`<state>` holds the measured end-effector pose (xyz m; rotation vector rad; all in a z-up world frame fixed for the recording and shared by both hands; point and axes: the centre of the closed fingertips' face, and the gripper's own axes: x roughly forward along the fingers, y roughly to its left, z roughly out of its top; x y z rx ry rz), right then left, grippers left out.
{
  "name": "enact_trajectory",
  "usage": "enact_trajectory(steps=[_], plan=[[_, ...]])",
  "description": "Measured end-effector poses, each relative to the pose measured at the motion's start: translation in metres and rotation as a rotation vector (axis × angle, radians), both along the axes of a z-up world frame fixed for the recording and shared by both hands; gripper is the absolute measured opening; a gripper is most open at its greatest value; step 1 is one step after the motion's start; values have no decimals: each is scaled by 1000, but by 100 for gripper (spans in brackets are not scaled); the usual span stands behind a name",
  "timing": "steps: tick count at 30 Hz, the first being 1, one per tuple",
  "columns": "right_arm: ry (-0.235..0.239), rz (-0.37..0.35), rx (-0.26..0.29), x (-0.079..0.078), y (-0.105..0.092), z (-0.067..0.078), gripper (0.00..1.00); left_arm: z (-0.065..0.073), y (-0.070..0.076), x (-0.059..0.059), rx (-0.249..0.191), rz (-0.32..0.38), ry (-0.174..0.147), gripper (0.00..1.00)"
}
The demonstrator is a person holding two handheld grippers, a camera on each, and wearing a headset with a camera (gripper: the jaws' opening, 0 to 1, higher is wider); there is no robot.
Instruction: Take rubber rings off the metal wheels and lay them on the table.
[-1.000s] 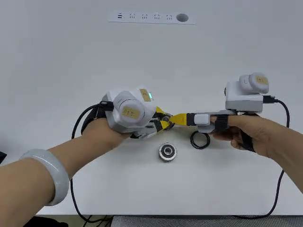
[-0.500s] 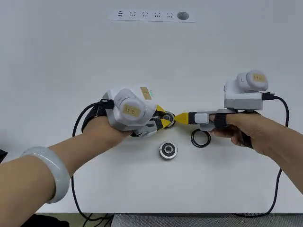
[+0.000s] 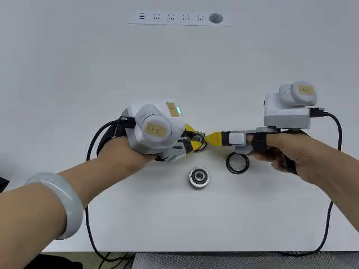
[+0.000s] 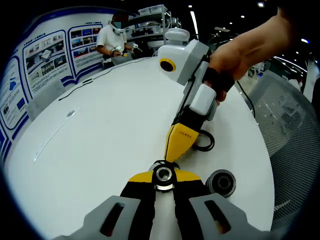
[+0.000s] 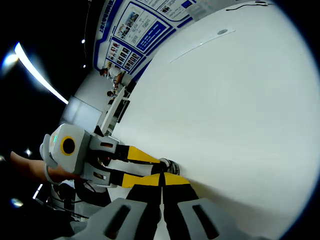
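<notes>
My left gripper (image 3: 194, 142) is shut on a small metal wheel (image 3: 199, 140) and holds it just above the table. In the left gripper view the wheel (image 4: 163, 175) sits between the yellow jaw tips with a dark rubber ring around its rim. My right gripper (image 3: 208, 139) comes in from the right, jaws shut, its yellow tip pinching that rim. In the right gripper view its own tips (image 5: 161, 176) meet at the wheel (image 5: 169, 165). One loose black rubber ring (image 3: 238, 163) lies on the table under the right gripper. A second wheel (image 3: 198, 177) lies nearer me.
The white table (image 3: 168, 67) stretches away to a power strip (image 3: 178, 18) at the far edge. Black cables (image 3: 92, 151) trail from both grippers toward the near edge. A person stands at a far bench (image 4: 116, 37).
Almost nothing differs. Both grippers stay joined at the wheel, and the right hand has drifted very slightly.
</notes>
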<state>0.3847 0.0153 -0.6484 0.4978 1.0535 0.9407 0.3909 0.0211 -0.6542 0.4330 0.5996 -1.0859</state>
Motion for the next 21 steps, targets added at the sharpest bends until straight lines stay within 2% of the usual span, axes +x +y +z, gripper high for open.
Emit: enact_trajectory(steps=[10, 17, 19, 20, 21], plan=[[3, -1, 4, -1, 1, 3, 1, 0, 0, 0, 0, -2, 0, 13], [2, 10, 36, -3, 8, 9, 1, 0, 0, 0, 1, -3, -1, 13], [11, 14, 52, -4, 9, 13, 1, 0, 0, 0, 1, -4, -1, 13], [2, 2, 82, -2, 11, 19, 1, 0, 0, 0, 2, -5, -2, 13], [-2, 7, 64, -3, 10, 18, 1, 0, 0, 0, 2, -6, -2, 13]])
